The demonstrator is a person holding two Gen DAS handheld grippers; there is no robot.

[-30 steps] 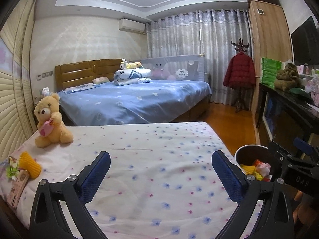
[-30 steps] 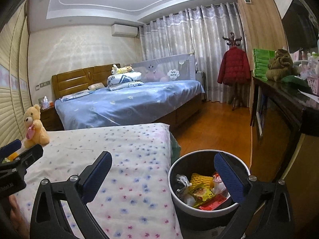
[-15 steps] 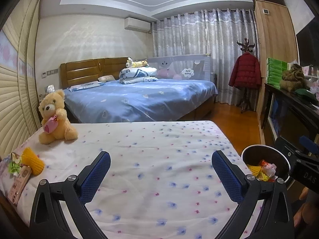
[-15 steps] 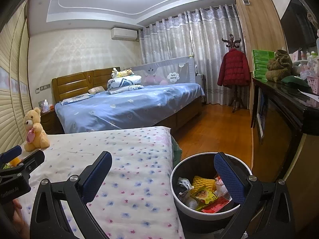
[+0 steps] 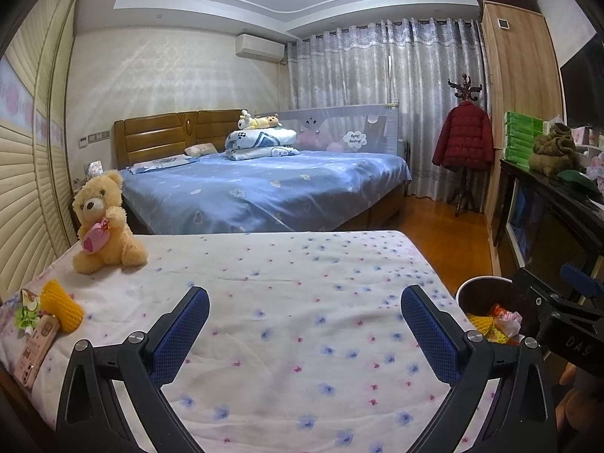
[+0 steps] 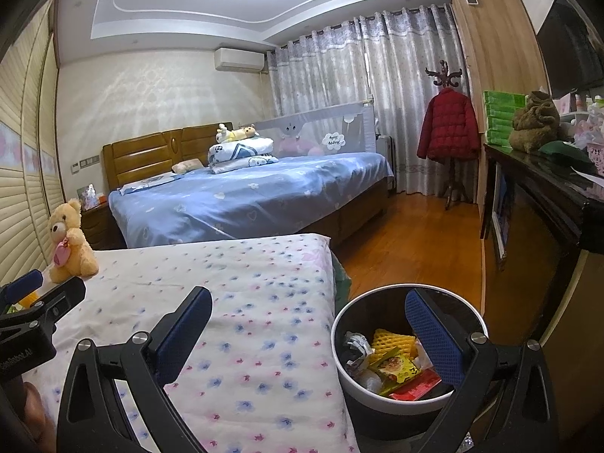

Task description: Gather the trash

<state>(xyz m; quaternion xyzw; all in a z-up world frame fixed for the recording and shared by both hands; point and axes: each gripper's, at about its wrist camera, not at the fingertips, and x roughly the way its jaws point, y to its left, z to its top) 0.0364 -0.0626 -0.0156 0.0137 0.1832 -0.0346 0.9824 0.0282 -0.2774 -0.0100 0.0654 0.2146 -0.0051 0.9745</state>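
Observation:
A round bin [image 6: 409, 396] with wrappers and yellow foam netting inside stands on the floor by the bed's right edge; it also shows in the left wrist view as the bin [image 5: 475, 288]. My right gripper [image 6: 307, 334] hangs open and empty, with its right finger over the bin. My left gripper [image 5: 305, 330] is open and empty above the flowered sheet [image 5: 294, 287]. At the sheet's left edge lie a yellow foam net [image 5: 62, 304], a green wrapper [image 5: 24, 313] and a flat pink packet [image 5: 34, 347].
A teddy bear [image 5: 102, 226] sits on the flowered bed at the far left. A blue bed [image 5: 264, 188] lies behind. A dark desk [image 6: 547, 196] runs along the right wall, with a red jacket on a coat stand [image 6: 449, 128] beyond. Wooden floor [image 6: 407, 241] lies between.
Both views have drifted slightly, with the room sitting a little lower and farther in the frames. Both grippers stay open and empty.

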